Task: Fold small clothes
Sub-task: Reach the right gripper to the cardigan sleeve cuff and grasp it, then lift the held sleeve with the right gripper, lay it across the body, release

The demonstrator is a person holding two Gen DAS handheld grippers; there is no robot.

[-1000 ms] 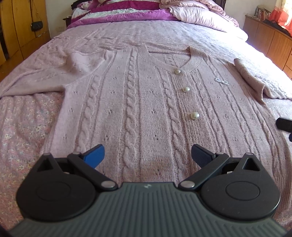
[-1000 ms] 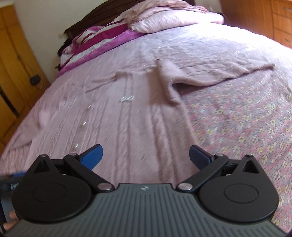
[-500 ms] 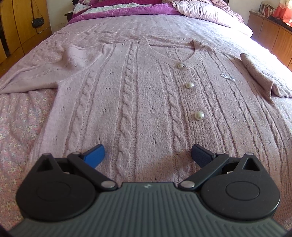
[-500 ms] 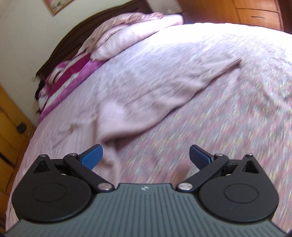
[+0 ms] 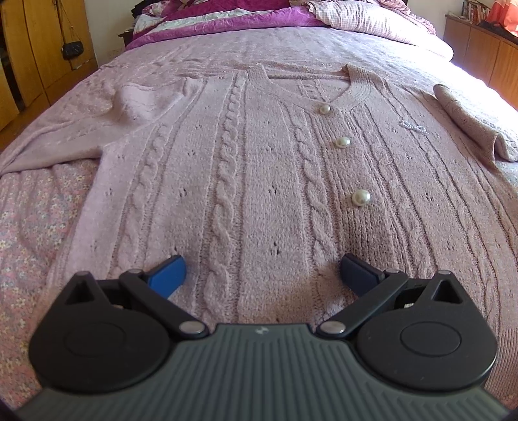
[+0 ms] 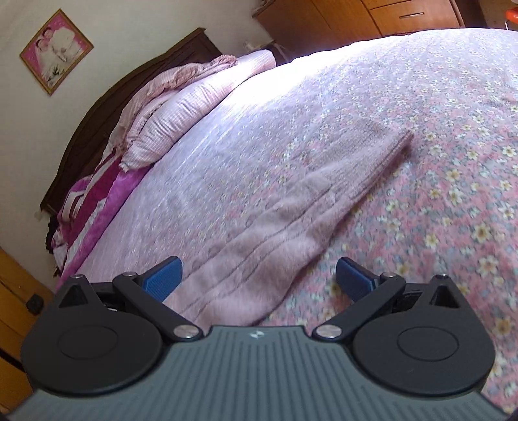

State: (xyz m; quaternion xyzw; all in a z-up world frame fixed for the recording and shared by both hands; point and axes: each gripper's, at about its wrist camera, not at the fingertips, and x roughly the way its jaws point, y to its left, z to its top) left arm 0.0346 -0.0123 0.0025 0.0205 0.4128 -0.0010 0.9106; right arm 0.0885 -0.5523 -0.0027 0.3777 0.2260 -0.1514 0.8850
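Cardigan (image 5: pixel 259 168) first: it lies face up and spread flat on the bed (image 5: pixel 39 226), pale pink cable knit, with its V-neck toward the pillows (image 5: pixel 365 16) at the far end. Three pearl buttons (image 5: pixel 361 197) run down the front, just right of centre in my left view, and a small glittery motif (image 5: pixel 412 125) sits on the chest further right. One sleeve (image 5: pixel 64 142) stretches out to the left across the floral sheet, with a rumple near the shoulder. The other sleeve (image 6: pixel 301 220) goes off to the right; in my left view I see only its folded start at the edge of the frame.

I hold my left gripper (image 5: pixel 264 270) low over the bottom part of the cardigan, its blue fingers (image 5: pixel 170 273) spread wide with nothing between them but the knit lying beneath. I cannot tell whether the tips touch the fabric.

My right gripper (image 6: pixel 257 275) hangs over the right sleeve, looking along it toward the cuff (image 6: pixel 396 149), which lies flat on the sheet. Its fingers (image 6: pixel 163 278) are spread wide too, and the sleeve's upper part runs between them, ungripped. This view is a bit blurred.

Beyond the sleeve I see a checked pillow against the dark headboard (image 6: pixel 97 119), a magenta blanket (image 6: pixel 97 200) beside it, and a framed picture (image 6: pixel 56 50) on the wall. Wooden cupboards (image 5: pixel 39 48) stand by the bed.
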